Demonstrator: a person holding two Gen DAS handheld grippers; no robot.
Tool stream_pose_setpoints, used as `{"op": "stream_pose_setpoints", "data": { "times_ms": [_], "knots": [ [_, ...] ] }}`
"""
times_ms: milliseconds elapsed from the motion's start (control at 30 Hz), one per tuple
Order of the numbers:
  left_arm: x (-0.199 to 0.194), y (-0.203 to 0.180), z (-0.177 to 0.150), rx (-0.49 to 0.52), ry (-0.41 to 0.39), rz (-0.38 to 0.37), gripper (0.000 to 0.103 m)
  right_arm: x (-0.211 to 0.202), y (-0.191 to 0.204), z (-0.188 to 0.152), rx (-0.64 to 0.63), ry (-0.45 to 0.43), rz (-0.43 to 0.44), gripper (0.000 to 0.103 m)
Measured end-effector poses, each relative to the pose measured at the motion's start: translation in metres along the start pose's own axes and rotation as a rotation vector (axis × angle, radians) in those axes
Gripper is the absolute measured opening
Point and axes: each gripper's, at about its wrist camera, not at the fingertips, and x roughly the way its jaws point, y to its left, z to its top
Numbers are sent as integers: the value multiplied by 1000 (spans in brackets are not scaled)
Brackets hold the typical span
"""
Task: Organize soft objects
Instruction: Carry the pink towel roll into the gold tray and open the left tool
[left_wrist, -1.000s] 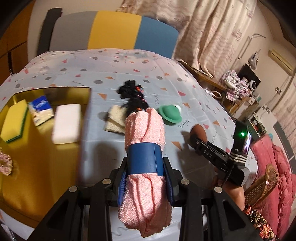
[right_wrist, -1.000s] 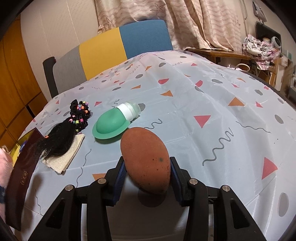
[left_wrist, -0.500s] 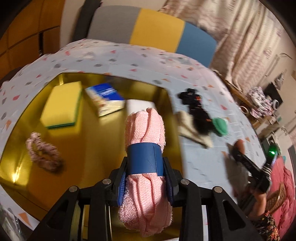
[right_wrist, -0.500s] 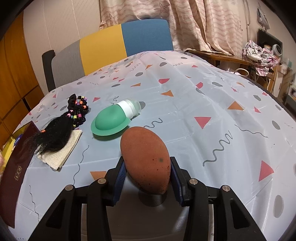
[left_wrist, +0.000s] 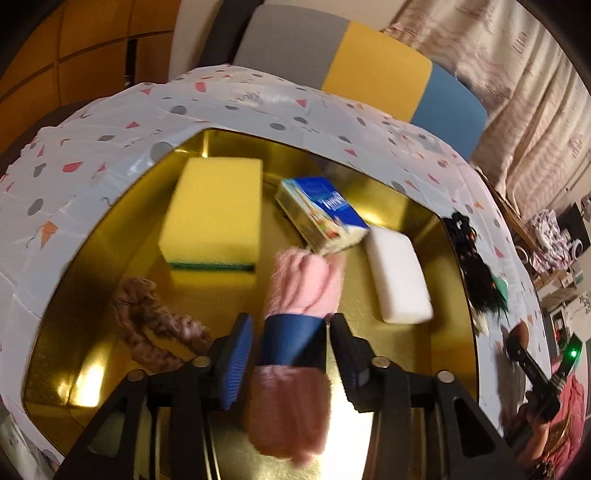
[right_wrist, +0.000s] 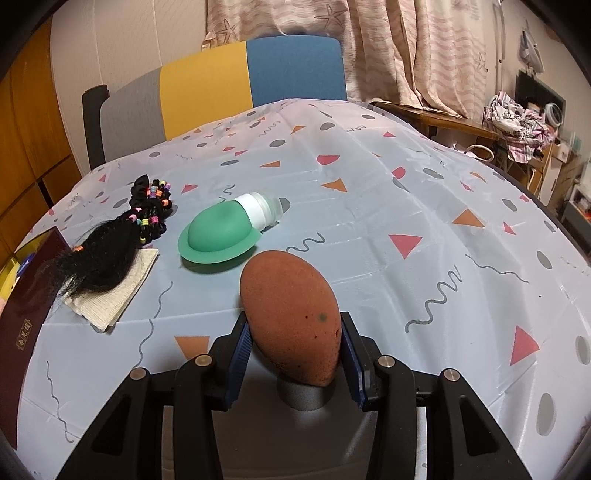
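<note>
Left wrist view: we are watching the left gripper (left_wrist: 291, 360) opening its jaws over the gold tray (left_wrist: 428, 236), the pink rolled towel (left_wrist: 301, 291) with its blue band lying between the pads with gaps showing on both sides, its long axis running from 6 to 12 o'clock along the fingers, and its far end nearly touching the tissue pack (left_wrist: 321, 214) at 12 o'clock. Right wrist view: we are seeing the right gripper (right_wrist: 293, 352) clamping the brown egg-shaped sponge (right_wrist: 290, 314), its tip pointing to 12 o'clock, with the tray's dark edge (right_wrist: 22, 306) lying at 9 o'clock, so we are judging that its drop calls for a leftward carry.
</note>
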Motion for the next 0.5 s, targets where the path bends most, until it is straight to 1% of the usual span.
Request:
{"op": "stream_pose_setpoints", "data": {
  "times_ms": [100,167,267,333,433,500],
  "knots": [
    [-7,5,-3,-22,-17,-10,45,0,1,0,-7,1,-9,46],
    [-16,7,-8,-26,-57,-3,45,1,2,0,-11,3,-14,46],
    [-33,9,-18,-45,-131,30,45,1,4,0,-19,4,-22,46],
    [-43,10,-24,-67,-165,20,45,1,5,0,-26,6,-26,46],
    [-51,8,-31,-79,-162,-5,45,0,6,1,-37,18,-26,46],
    [-54,3,-35,-63,-156,-22,45,-2,9,2,-53,22,-32,46]
  ]
}}
